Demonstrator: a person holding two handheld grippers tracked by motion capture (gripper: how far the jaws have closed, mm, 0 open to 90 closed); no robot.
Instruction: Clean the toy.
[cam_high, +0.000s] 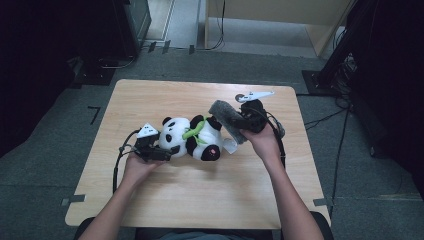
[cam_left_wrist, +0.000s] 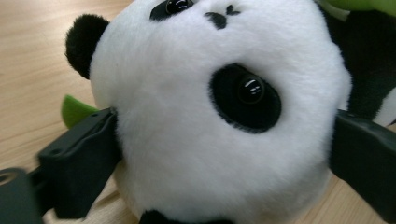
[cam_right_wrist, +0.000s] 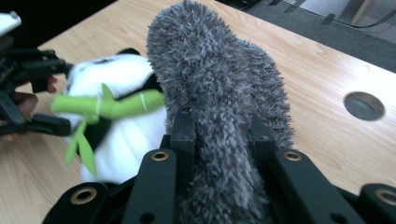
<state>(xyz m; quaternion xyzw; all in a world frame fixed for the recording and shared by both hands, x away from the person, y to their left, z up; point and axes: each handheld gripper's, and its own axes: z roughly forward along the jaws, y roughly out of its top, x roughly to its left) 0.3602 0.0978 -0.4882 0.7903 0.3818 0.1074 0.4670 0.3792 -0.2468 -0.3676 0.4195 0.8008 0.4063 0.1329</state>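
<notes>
On the pale wooden table (cam_high: 200, 200), nearest the person, the two forearms come in from the near edge. The left hand (cam_high: 134, 167) holds the left gripper (cam_high: 159, 152) low on the tabletop, left of centre. In the left gripper view its two black jaws stand spread wide, one on either side of the head of the black-and-white plush panda (cam_left_wrist: 219, 116); each jaw lies against the fur at the side of the head, though how hard they press cannot be told.

The plush panda lies on its side in the middle of the table, head to the left and body to the right, with a green plush bamboo stalk (cam_high: 194, 131) across its chest and a pink patch on one foot.

Just to the right, the right hand (cam_high: 262, 142) holds the right gripper (cam_high: 246, 122) raised above the tabletop. Its jaws pinch a grey shaggy cloth (cam_right_wrist: 219, 93), folded and fluffy, which stands up between them in the right gripper view and hangs tilted near the panda's far-right side in the high view.

Farther off, near the table's far right edge, there is a round grey hole (cam_right_wrist: 364, 106) in the tabletop. Beyond the table lies a grey carpeted floor (cam_high: 240, 65) with black cables.
</notes>
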